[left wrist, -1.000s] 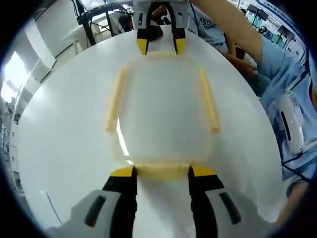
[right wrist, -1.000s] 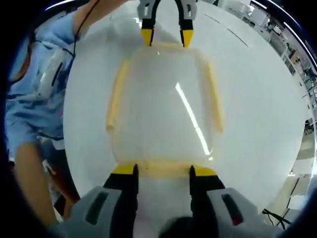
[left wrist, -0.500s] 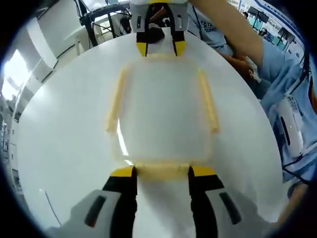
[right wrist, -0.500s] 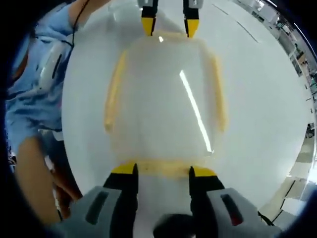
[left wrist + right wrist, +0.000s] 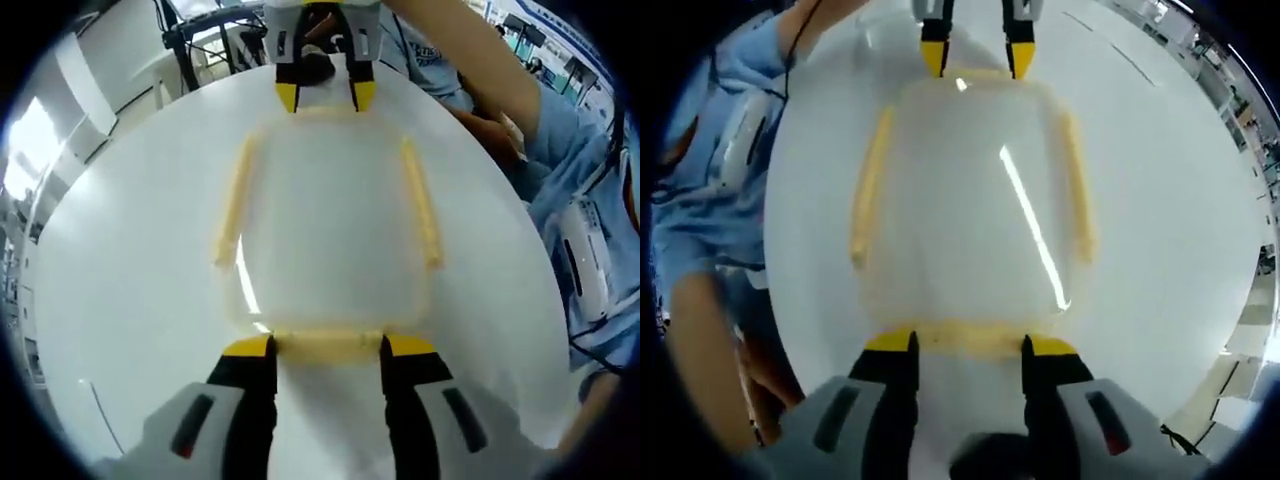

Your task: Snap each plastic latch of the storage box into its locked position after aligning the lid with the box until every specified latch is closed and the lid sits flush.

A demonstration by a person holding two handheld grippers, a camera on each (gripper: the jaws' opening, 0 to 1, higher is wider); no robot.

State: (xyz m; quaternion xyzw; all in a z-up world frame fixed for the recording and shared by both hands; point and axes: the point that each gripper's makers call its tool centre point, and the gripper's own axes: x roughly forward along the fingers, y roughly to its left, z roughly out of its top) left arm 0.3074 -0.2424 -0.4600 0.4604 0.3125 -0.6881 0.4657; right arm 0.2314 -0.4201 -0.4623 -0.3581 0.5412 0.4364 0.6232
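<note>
On the white table (image 5: pixel 120 300) sits the box (image 5: pixel 330 230), a clear container with a translucent lid (image 5: pixel 330 200) and four pale yellow latches, one on each side. It lies between the two grippers, which face each other across it.

In the left gripper view, the left gripper (image 5: pixel 327 348) comes up from the bottom with its yellow-tipped jaws set apart, one at each end of the near latch (image 5: pixel 327 345). The tips touch or nearly touch that latch (which of the two I cannot tell). Nothing is clamped between the jaws; they stand at a middling spread, about as wide as the latch is long. At the far side, the right gripper (image 5: pixel 325 95) points back toward the camera, its tips at the far latch (image 5: pixel 325 110). The two side latches (image 5: pixel 233 210) (image 5: pixel 421 212) lie along the lid's long edges, flat against the box as far as can be seen.

In the right gripper view the layout is mirrored. The right gripper (image 5: pixel 968 347) has its jaws parted around the latch (image 5: pixel 968 340) nearest it, gripping nothing, and the left gripper (image 5: pixel 976 62) shows at the top with its tips at the opposite latch (image 5: pixel 976 76). A bright streak of light (image 5: pixel 1035 230) crosses the lid.

A person in a light blue top (image 5: pixel 710 180) stands beside the table, with a bare forearm (image 5: pixel 460 55) reaching to the right gripper. Whether the lid sits fully flush is not clear.
</note>
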